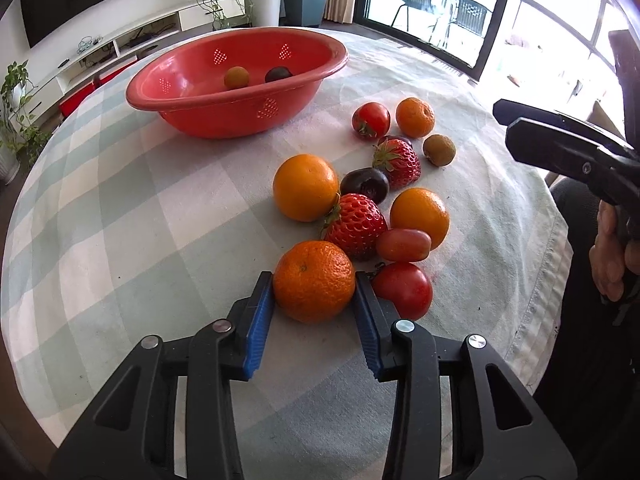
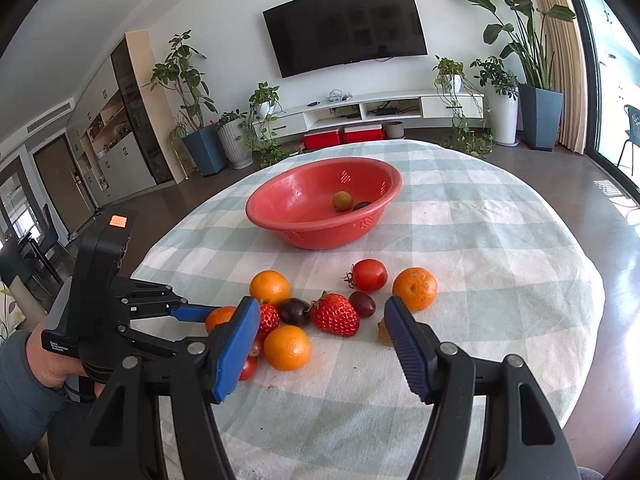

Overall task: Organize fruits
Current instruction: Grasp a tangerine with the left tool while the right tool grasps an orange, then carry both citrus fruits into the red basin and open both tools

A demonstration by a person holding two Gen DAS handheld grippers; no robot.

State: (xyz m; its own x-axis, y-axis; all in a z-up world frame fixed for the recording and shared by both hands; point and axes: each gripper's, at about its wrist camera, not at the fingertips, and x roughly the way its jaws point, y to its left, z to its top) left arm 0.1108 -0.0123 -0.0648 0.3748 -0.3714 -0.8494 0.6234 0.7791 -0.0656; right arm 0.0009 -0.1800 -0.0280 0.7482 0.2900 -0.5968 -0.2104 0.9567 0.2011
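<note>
**Left tool closed on a mandarin at the near end of the fruit cluster**

The left tool [image 1: 314, 282] has its two blue pads pressed against opposite sides of a mandarin [image 1: 314, 281], which rests on the checked tablecloth [image 1: 120, 220] covering the table. The mandarin is the fruit nearest the left wrist camera. Just beside it to the right lies a tomato [image 1: 404, 290], touching or nearly touching the right-hand pad. Behind the mandarin sit a strawberry [image 1: 354, 224], a reddish grape [image 1: 403, 245], a smooth orange [image 1: 306, 187] and a second orange [image 1: 420, 216]. Farther back are a dark cherry [image 1: 366, 185], a second strawberry [image 1: 398, 162], a brown longan [image 1: 439, 150], a second tomato [image 1: 371, 120] and a second mandarin [image 1: 415, 117].

The red basket [image 1: 192, 96] stands beyond the cluster, well apart from it, and holds a brownish round fruit [image 1: 237, 77] and a dark fruit [image 1: 278, 74].

The right tool [image 2: 322, 334] hangs above the table with its pads spread wide and nothing between them. In the right wrist view the fruit cluster lies beneath and beyond it, and the basket [image 2: 280, 216] sits farther off, toward the centre of the table.
</note>
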